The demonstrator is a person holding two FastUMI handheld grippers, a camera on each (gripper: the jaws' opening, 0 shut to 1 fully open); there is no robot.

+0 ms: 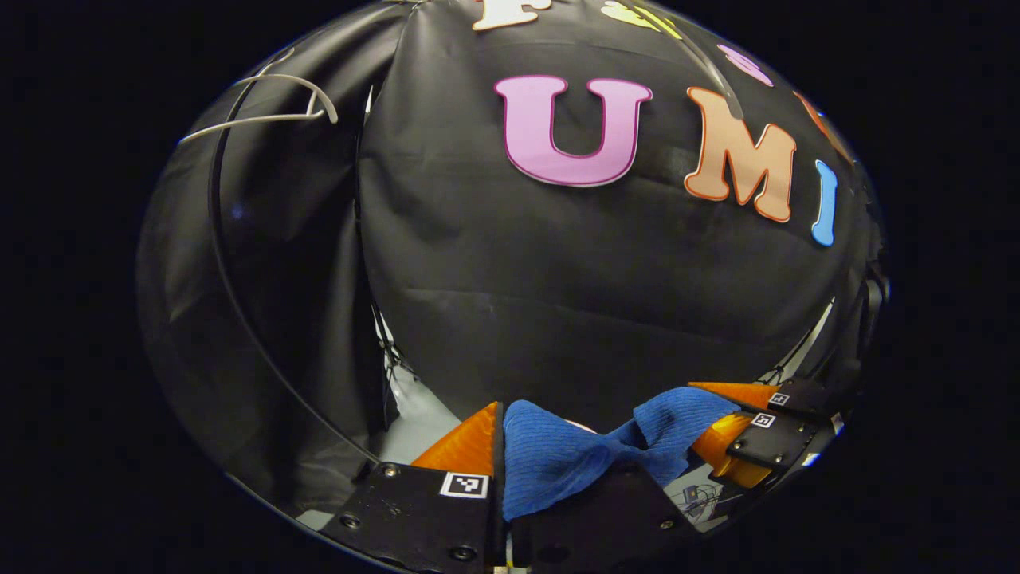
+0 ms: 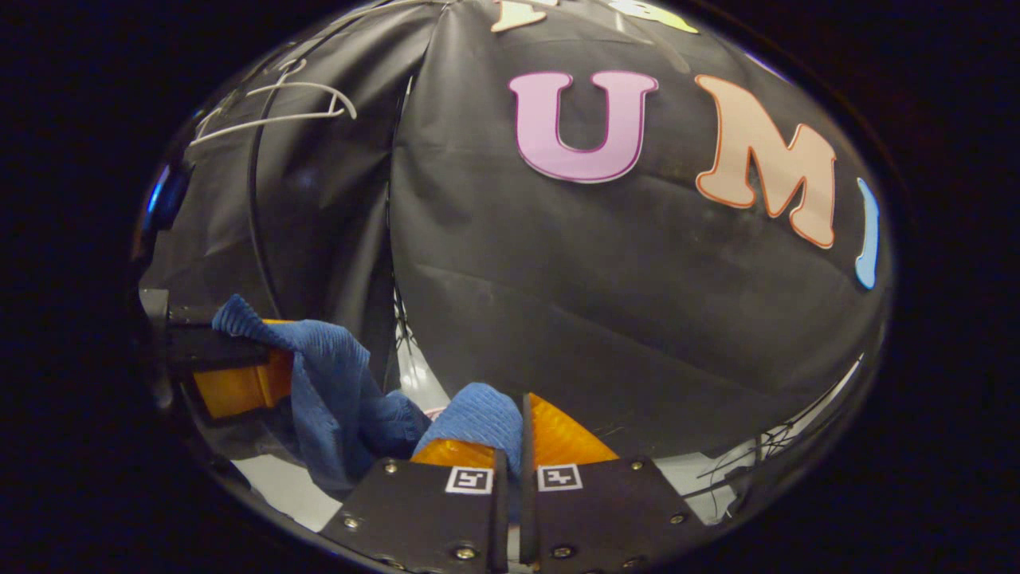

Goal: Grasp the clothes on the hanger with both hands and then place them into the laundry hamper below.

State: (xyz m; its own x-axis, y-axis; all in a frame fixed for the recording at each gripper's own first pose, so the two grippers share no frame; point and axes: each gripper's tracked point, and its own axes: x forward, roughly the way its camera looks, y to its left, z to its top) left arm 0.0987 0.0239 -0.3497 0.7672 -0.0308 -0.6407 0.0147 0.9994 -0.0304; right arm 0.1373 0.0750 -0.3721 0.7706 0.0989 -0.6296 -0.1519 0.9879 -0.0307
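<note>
— At the bottom of the left gripper view, what can you make out?

— Both fingers of the left gripper (image 1: 500,446) are pressed together on a fold of the blue cloth (image 1: 558,458). One orange finger (image 1: 466,446) shows as a ribbed wedge; the other is buried under the fabric. The cloth is a fine-ribbed knit, and it sags across to the right gripper (image 1: 737,414), which is cut off at the edge, its grip hard to read from here.

— Anything around it?

— A white wire hanger (image 1: 271,108) hangs bare, high on the left, beside a thin black curved pole (image 1: 231,287). I cannot make out the hamper.

— And the right gripper view?

— The right gripper (image 2: 522,434) pinches a bunched end of the blue cloth (image 2: 335,391), which covers its left finger's tip. From there the cloth drapes leftward up to the left gripper (image 2: 239,359), half hidden by it at the rim. The hanger (image 2: 275,108) sits well above, apart from the cloth.
</note>
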